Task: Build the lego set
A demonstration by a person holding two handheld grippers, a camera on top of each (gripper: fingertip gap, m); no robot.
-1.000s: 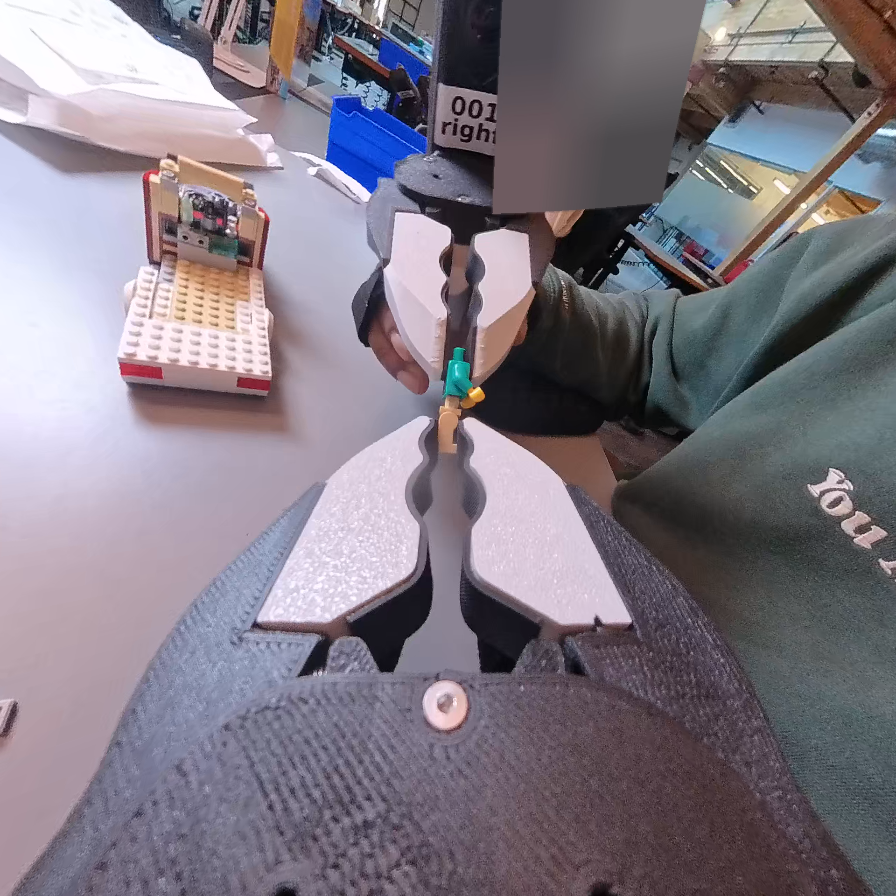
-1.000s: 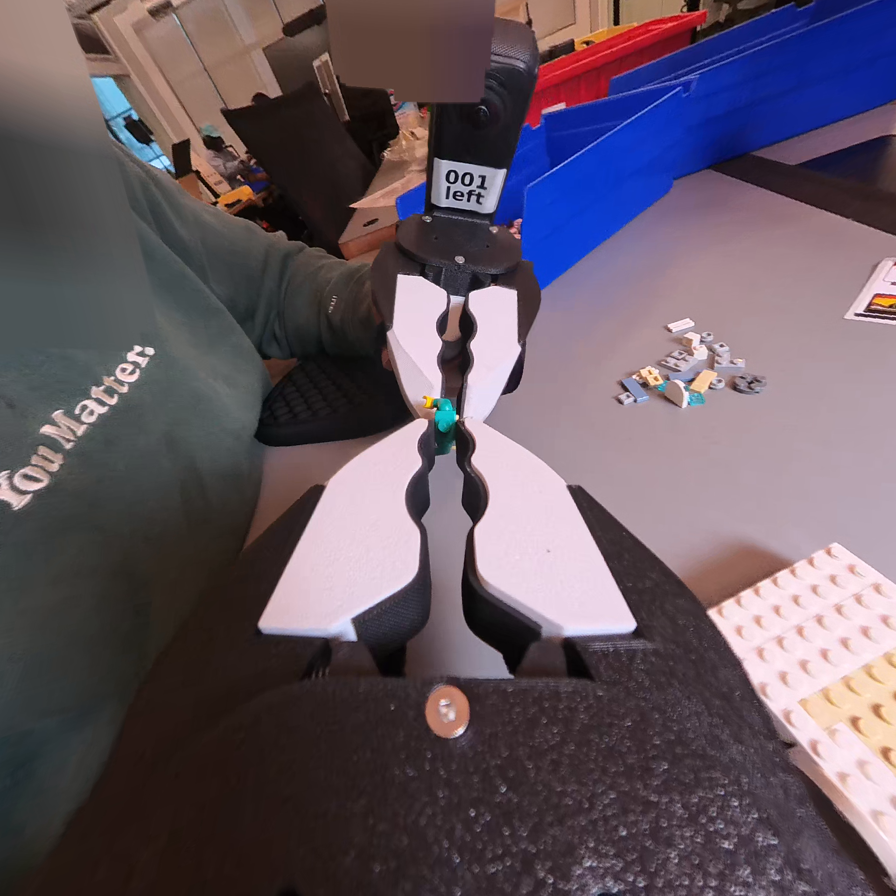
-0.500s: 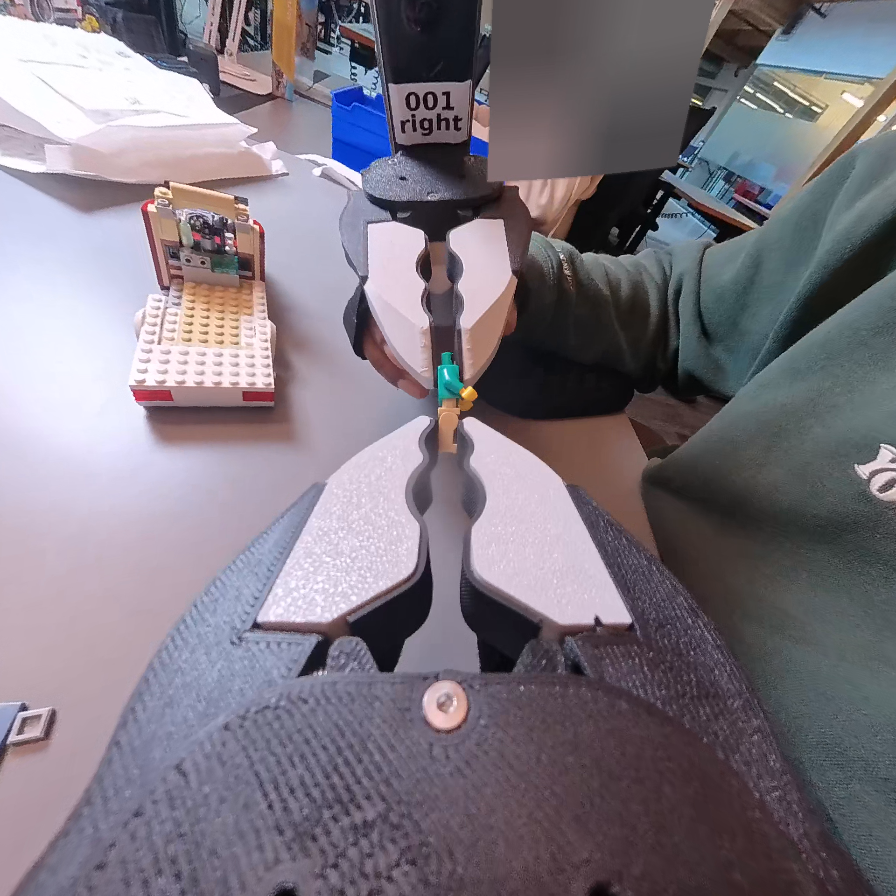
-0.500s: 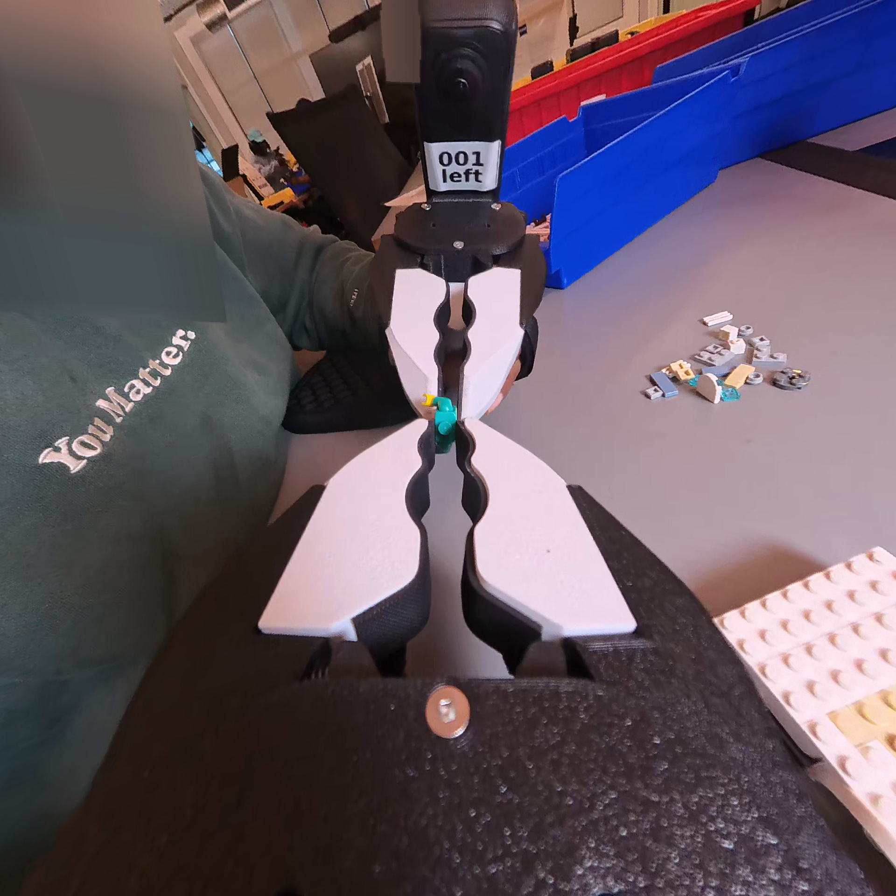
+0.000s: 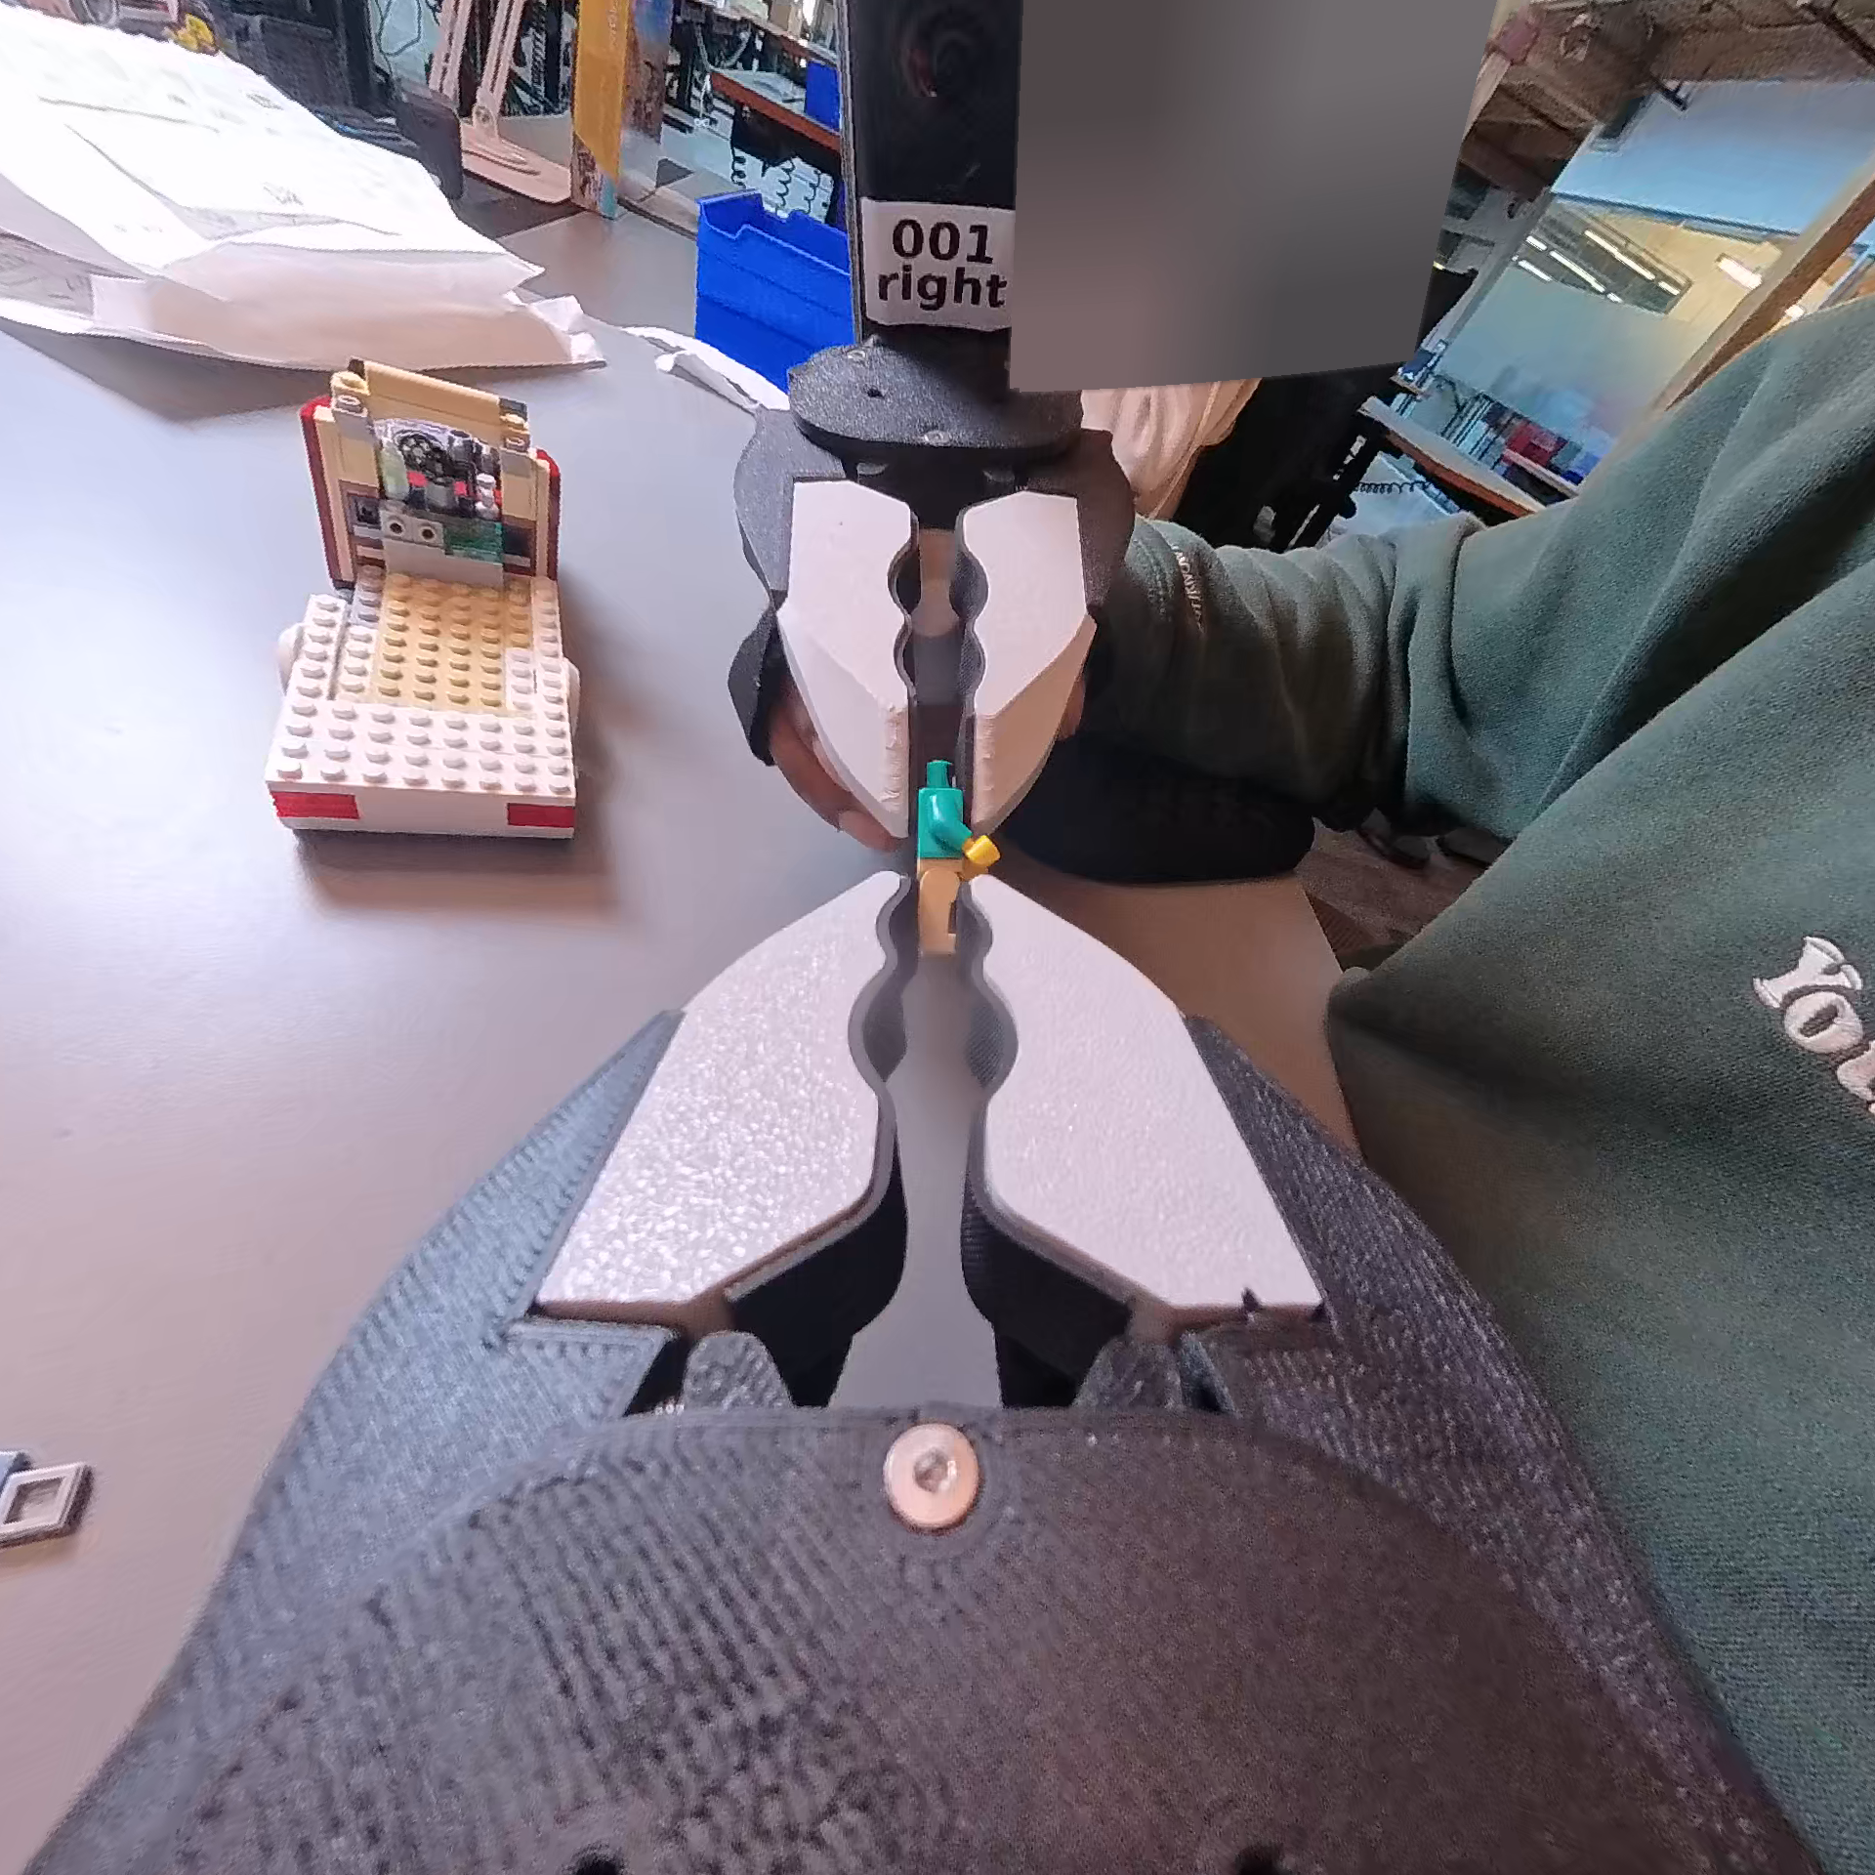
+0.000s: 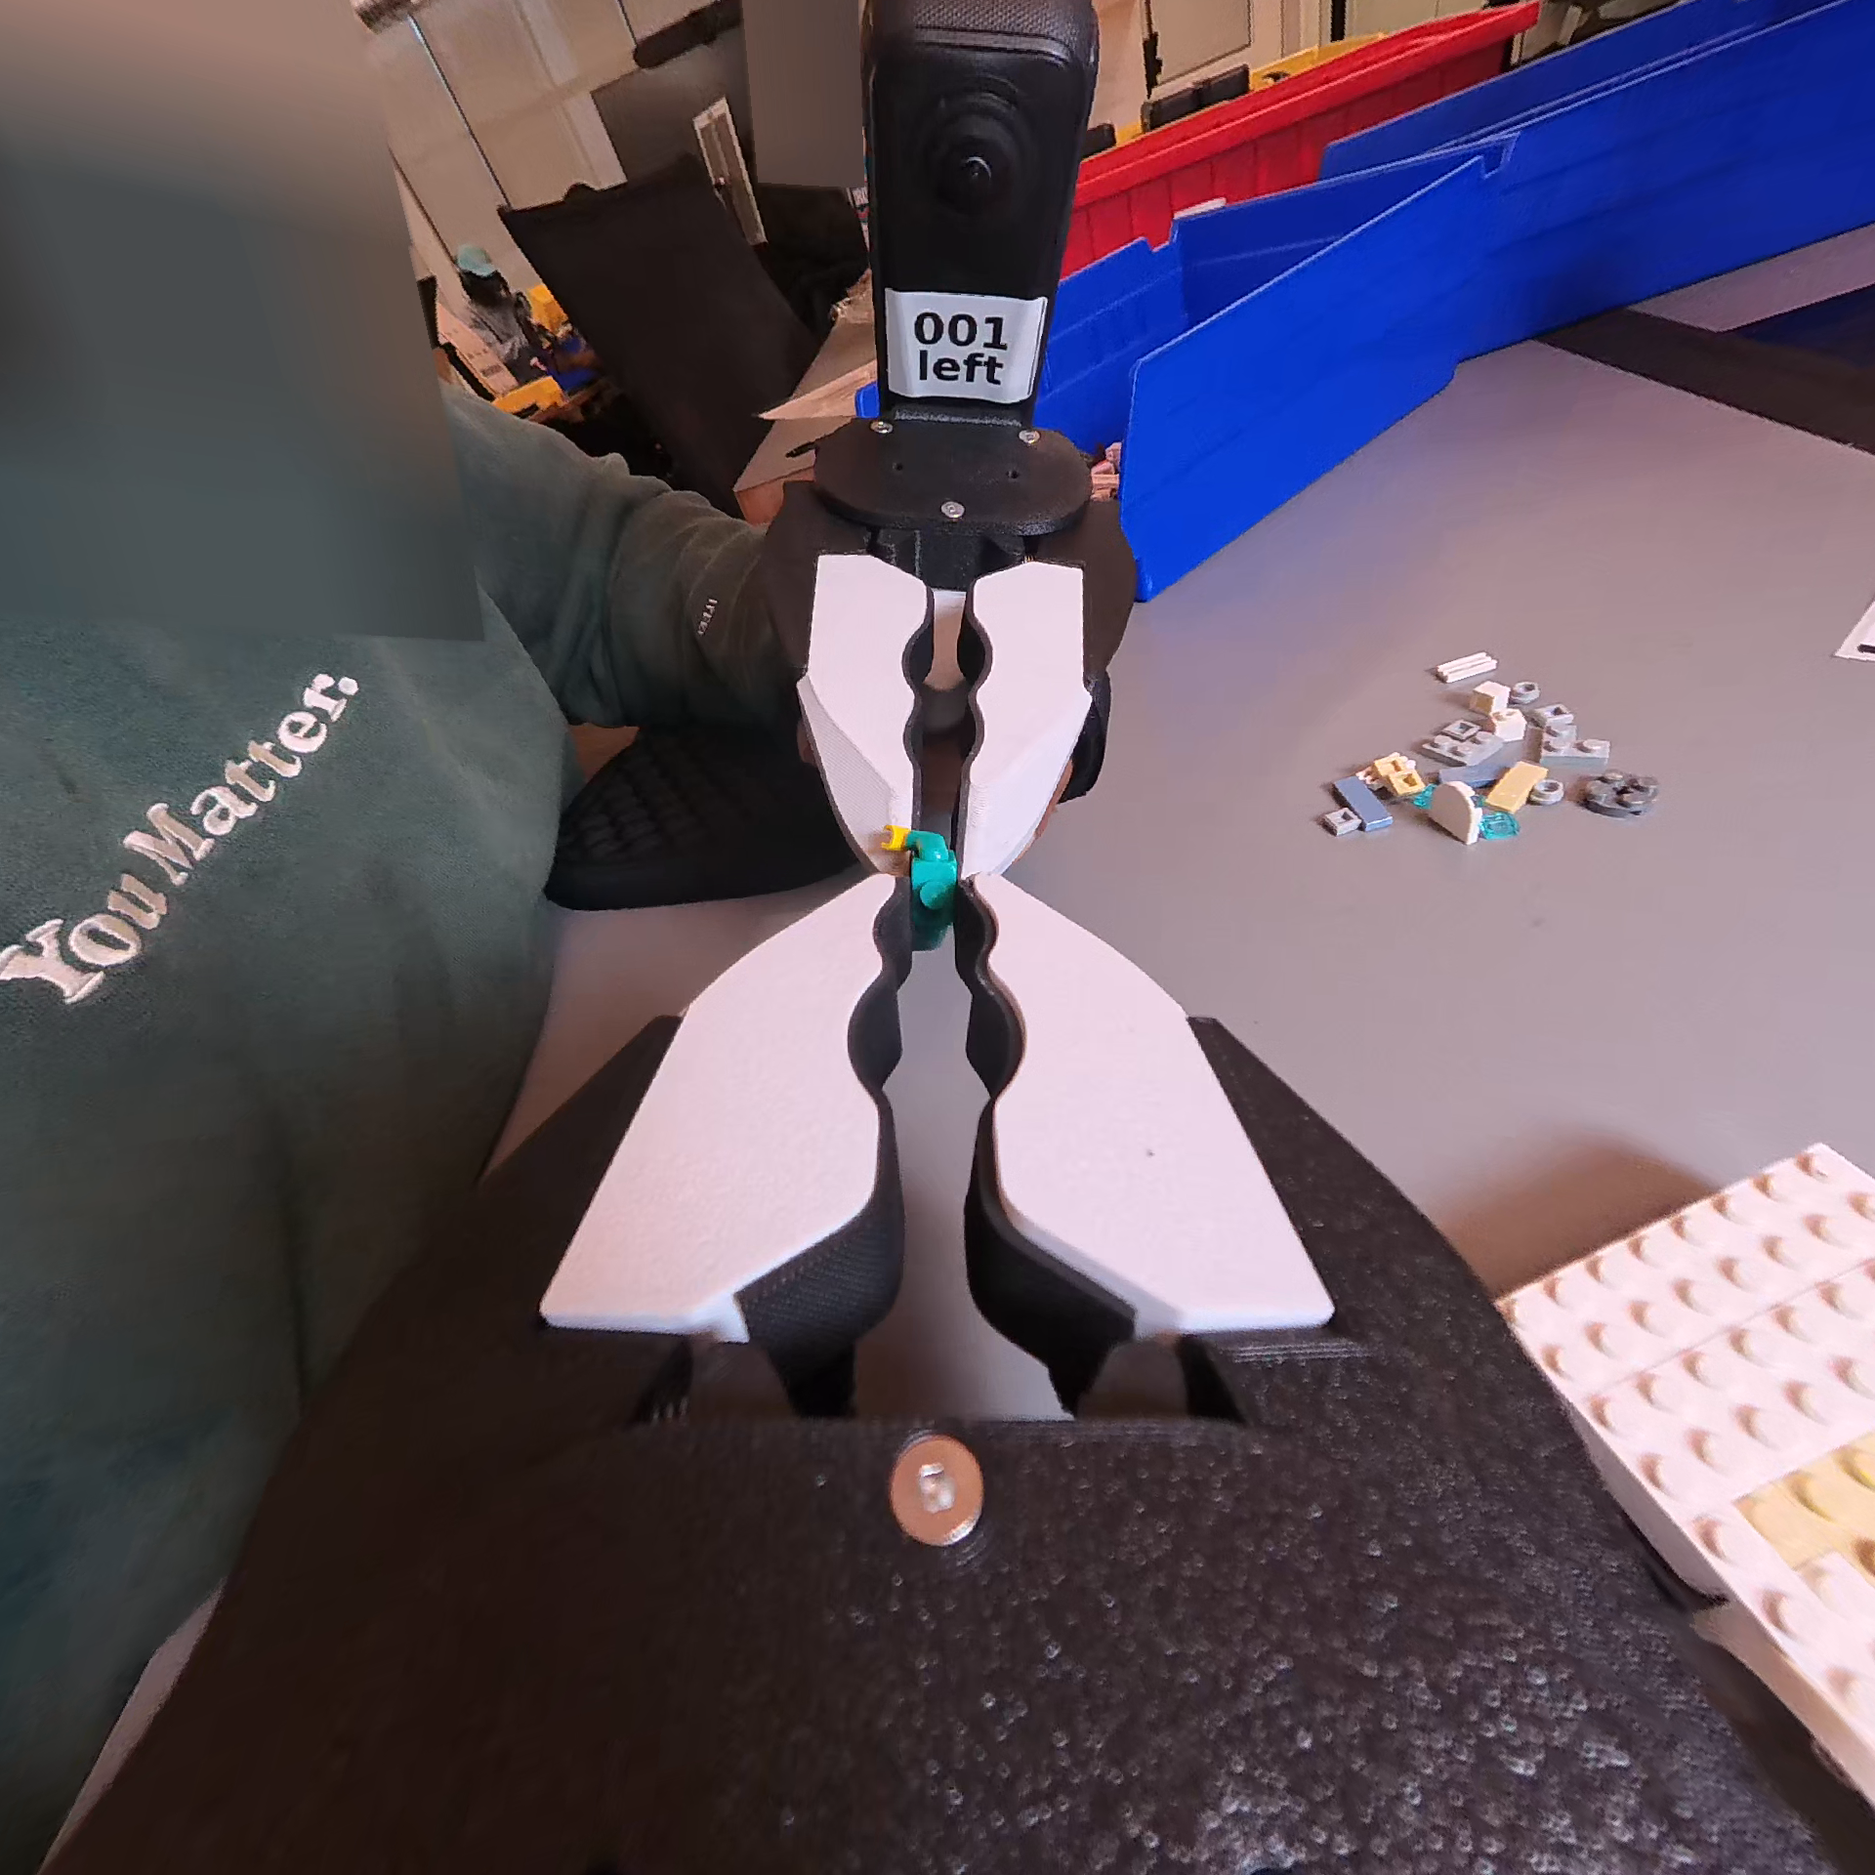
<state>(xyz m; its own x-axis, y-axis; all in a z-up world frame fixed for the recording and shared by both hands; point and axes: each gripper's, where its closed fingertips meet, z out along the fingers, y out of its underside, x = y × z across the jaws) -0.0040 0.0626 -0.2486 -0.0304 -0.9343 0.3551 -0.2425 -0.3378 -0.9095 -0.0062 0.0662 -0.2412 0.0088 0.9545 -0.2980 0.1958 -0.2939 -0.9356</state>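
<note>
Small minifigure (image 5: 939, 852), teal torso with one yellow hand sticking out sideways and tan legs, is held in the air above the grey table (image 5: 203, 1015) between the two grippers, which meet tip to tip: left gripper (image 5: 935, 913) pinched shut on the tan legs, right gripper (image 6: 928, 918) pinched shut on the teal torso. Partly built model (image 5: 426, 649), white studded base, tan floor, red-edged upright back wall, sits on the table well left of the grippers; loose pieces (image 6: 1491, 761) lie scattered farther out. Each gripper carries a white printed sticker on its black camera post, and the person's green sweatshirt (image 6: 203, 913) has pale embroidered lettering.

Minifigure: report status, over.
Left gripper shut on tan legs. Right gripper shut on teal torso. Parts meet tip to tip. Nothing blocking.
</note>
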